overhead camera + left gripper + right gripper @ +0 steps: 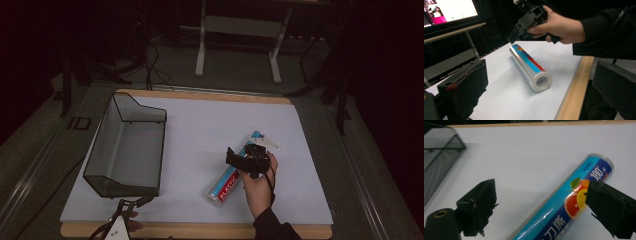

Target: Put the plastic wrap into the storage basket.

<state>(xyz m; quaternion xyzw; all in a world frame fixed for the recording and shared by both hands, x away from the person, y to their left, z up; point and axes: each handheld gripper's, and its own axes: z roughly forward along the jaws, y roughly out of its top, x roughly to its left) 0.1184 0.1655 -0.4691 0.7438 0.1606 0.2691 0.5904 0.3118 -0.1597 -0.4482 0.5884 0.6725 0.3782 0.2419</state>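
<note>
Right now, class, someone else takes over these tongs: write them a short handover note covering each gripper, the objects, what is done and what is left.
Right tongs: open, hovering just above the plastic wrap roll, jaws spread to either side of it, not yet closed on it.
Left tongs: open and holding nothing, at the table's near edge, in front of the wire mesh basket.
Roll: lying on its side on the white sheet, right of the basket and apart from it.
Done: the right tongs are lined up over the roll.
Left: probably close on the roll, lift it and carry it to the basket.
</note>
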